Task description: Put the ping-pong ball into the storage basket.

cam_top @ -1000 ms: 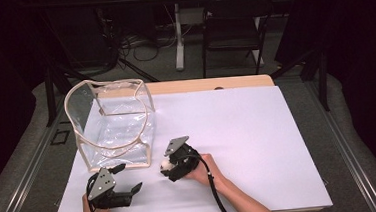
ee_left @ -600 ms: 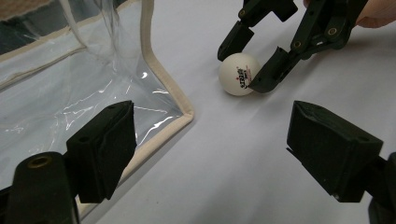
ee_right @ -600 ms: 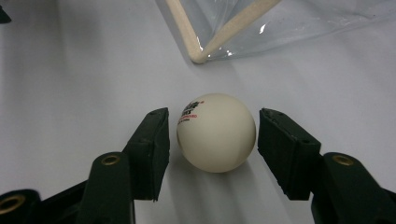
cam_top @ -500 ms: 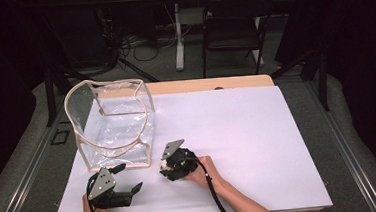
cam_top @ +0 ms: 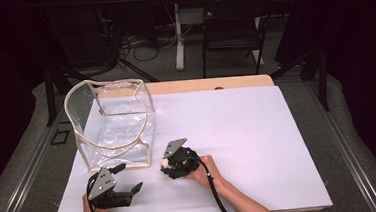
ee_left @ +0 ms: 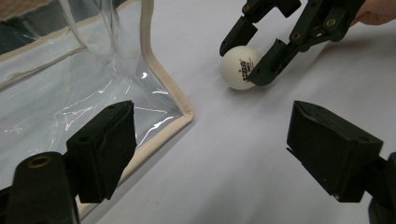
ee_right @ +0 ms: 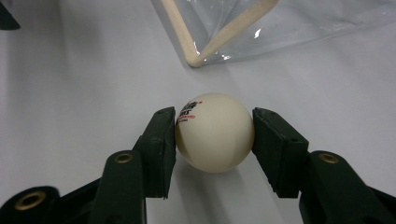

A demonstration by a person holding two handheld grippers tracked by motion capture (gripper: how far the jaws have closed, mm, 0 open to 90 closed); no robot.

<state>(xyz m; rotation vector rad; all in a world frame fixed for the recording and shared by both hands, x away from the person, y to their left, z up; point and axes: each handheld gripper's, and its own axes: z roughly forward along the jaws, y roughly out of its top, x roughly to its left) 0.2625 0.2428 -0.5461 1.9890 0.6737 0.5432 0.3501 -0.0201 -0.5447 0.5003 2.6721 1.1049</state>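
Note:
A white table-tennis ball (ee_right: 215, 131) with red and black print sits between the jaws of my right gripper (ee_right: 215, 142), which is shut on it. The ball (ee_left: 240, 66) is at or just above the white table top, a short way from the corner of a clear plastic bag (cam_top: 112, 126) with beige trim. In the high view the right gripper (cam_top: 166, 163) is at the front middle of the table, and the ball (cam_top: 165, 162) shows at its tip. My left gripper (cam_top: 137, 188) is open near the front left edge, with nothing between its jaws, pointing toward the ball.
The bag (ee_left: 70, 93) stands open at the table's left, its beige corner (ee_right: 196, 58) close to the ball. The white table top (cam_top: 237, 122) stretches right and back. Behind the table are a chair (cam_top: 230, 28) and cables on the floor.
My right gripper has shifted slightly left and nearer the front edge with the ball in it. The left gripper has stayed put.

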